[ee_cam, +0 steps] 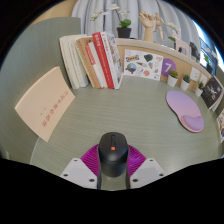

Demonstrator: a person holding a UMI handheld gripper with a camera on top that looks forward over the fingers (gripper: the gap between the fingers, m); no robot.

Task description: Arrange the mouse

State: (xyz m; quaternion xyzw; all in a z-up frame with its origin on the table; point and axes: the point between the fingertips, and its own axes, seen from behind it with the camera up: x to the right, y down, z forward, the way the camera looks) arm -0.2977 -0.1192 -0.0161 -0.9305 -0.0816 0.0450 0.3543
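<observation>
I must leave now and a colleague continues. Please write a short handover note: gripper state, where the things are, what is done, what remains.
Gripper: shut on the black mouse, pink pads at both its sides.
Purple mouse pad: on the grey desk, beyond the gripper to the right, empty.
Done: mouse grasped.
Left: probably carry the mouse to the mouse pad, set it down, release.

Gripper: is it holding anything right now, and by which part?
Yes, the gripper holds the black mouse. Both purple pads press on its left and right sides, near its middle. The purple mouse pad lies farther off on the desk.
</observation>
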